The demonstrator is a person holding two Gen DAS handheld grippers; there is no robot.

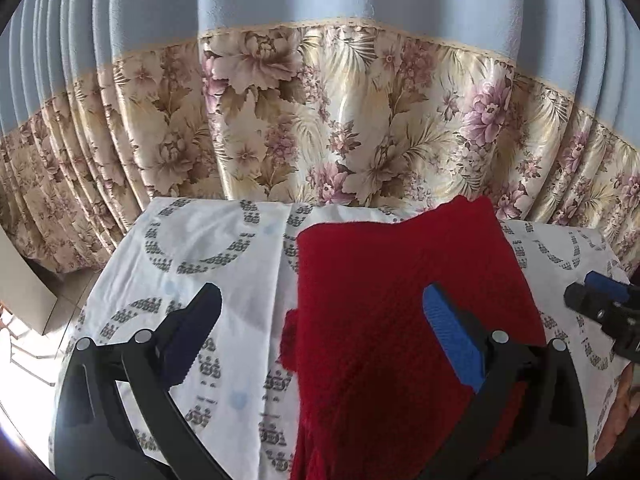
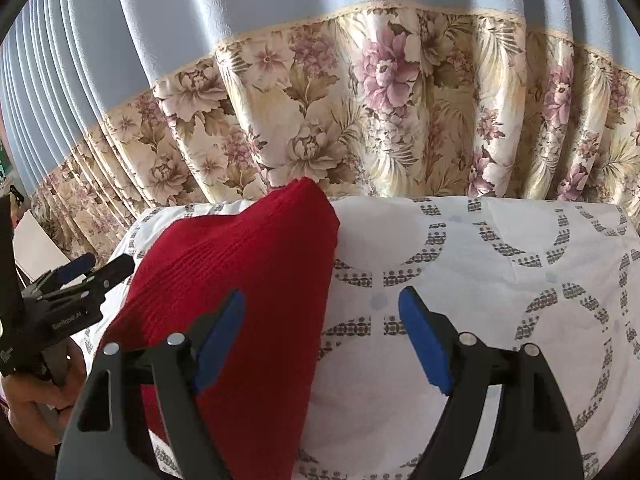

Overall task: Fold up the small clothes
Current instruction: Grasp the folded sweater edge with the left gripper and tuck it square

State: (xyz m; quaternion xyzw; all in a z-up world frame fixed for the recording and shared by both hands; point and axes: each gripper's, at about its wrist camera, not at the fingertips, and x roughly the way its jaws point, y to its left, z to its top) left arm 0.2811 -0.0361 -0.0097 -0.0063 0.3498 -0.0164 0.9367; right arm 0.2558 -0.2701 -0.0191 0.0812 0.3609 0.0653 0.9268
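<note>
Behind both of your tongs hangs the curtain [image 1: 320, 120], blue above and flowered below, its top and sides cut off by the round edge of the lens. Below it, the white sheet [image 1: 200, 240] printed with grey rings covers the surface; what lies under the sheet is hidden. At far left of your left tongs [image 1: 320, 332] you can see a pale board [image 1: 24, 280] and a strip of floor, hard to make out. The red knit garment [image 1: 400, 300] lies folded on the sheet, ahead of and under your left tongs' right finger and beneath your right tongs' [image 2: 320, 332] left finger. Its near end is cut off by the frame. Both pairs stand wide open and grip nothing; your right pair is hardly widening now. Your hand [image 2: 36, 408] shows at the right view's left edge.
</note>
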